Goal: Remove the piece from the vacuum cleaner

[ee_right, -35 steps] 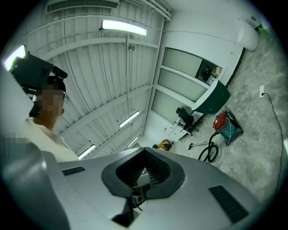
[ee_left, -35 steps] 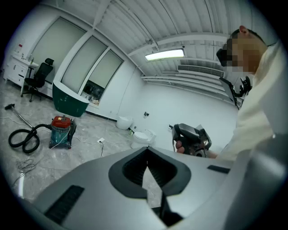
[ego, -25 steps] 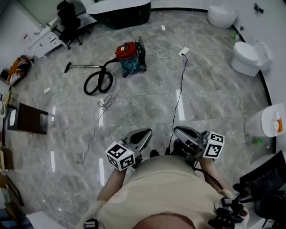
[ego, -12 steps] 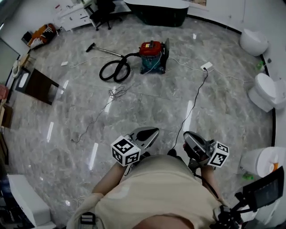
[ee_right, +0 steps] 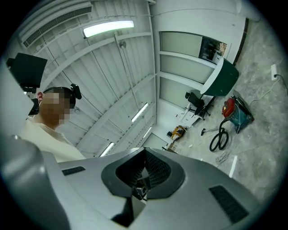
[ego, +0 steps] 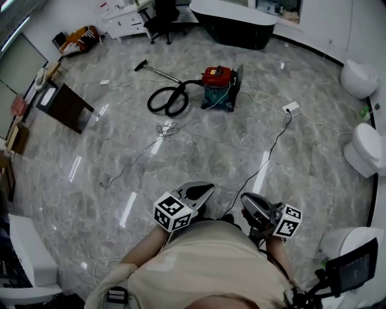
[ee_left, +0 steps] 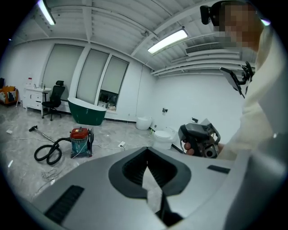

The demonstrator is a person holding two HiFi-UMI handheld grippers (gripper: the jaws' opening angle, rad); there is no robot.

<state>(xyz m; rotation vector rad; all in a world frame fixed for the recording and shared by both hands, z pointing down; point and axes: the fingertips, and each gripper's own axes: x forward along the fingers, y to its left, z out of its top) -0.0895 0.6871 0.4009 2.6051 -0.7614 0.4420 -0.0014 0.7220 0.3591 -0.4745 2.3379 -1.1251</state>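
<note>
The vacuum cleaner [ego: 218,86], red lid on a teal body, stands on the marble floor far ahead of me. Its black hose [ego: 169,99] coils to the left and a wand with a floor nozzle [ego: 149,67] lies beyond. Both grippers are held close to the person's torso, well short of it. The left gripper [ego: 205,188] is shut with nothing in it, and so is the right gripper [ego: 246,199]. In the left gripper view the left gripper [ee_left: 147,155] points toward the vacuum cleaner [ee_left: 80,141]. The right gripper [ee_right: 145,157] points upward, with the vacuum cleaner [ee_right: 235,110] at the right.
A power strip [ego: 291,108] and its black cable [ego: 268,154] run across the floor toward me. A tangle of thin wire [ego: 167,128] lies near the hose. A dark green bathtub [ego: 235,24], toilets [ego: 362,148], an office chair [ego: 161,15] and a dark wooden box [ego: 65,105] ring the floor.
The head view has swung, so the vacuum cleaner now sits further right. Both grippers stay shut near the torso, a little lower in the picture.
</note>
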